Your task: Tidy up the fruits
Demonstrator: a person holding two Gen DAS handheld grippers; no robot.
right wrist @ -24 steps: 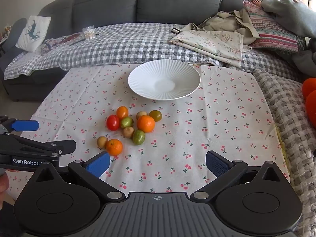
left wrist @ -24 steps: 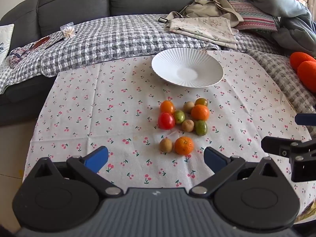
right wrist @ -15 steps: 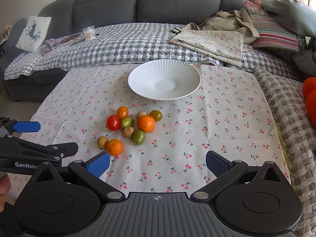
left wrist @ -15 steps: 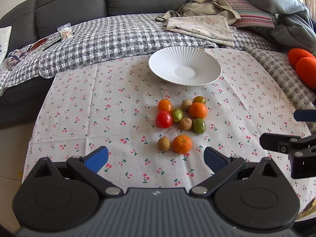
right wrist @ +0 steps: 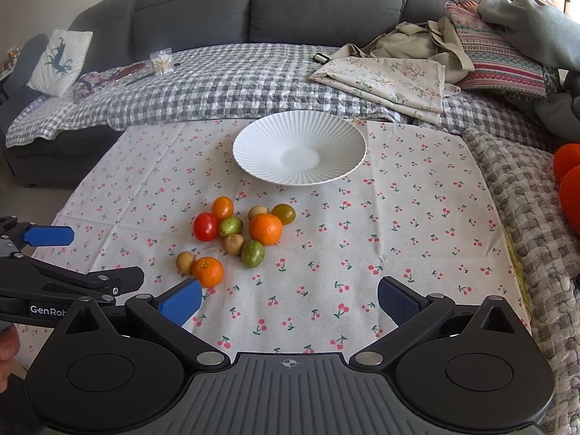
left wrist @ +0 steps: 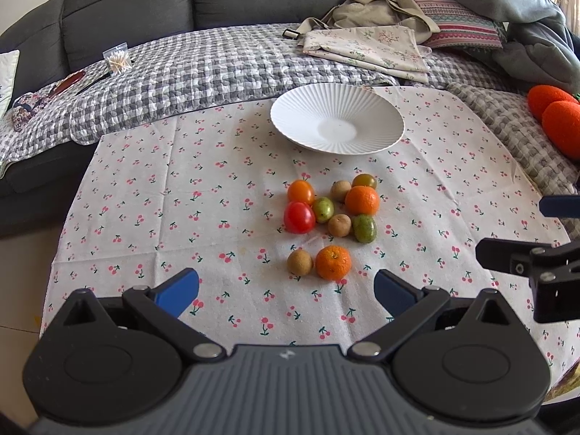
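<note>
Both claws, left (left wrist: 286, 291) and right (right wrist: 290, 302), gape empty above the cloth (left wrist: 152, 195). The fruits (left wrist: 330, 217) cluster just before the bare plate (left wrist: 304, 108). They look small, round, soft-skinned and likely to roll; grip the near orange (left wrist: 333, 262) gently across its middle.

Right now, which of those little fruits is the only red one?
The red tomato at the cluster's left edge, touching the orange tomato; every other fruit is orange, green or brown.

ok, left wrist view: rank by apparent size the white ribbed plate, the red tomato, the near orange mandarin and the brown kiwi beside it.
1. White ribbed plate, by far.
2. Near orange mandarin and red tomato: look alike, and the mandarin sits nearer the camera, so unranked.
3. Brown kiwi.
</note>
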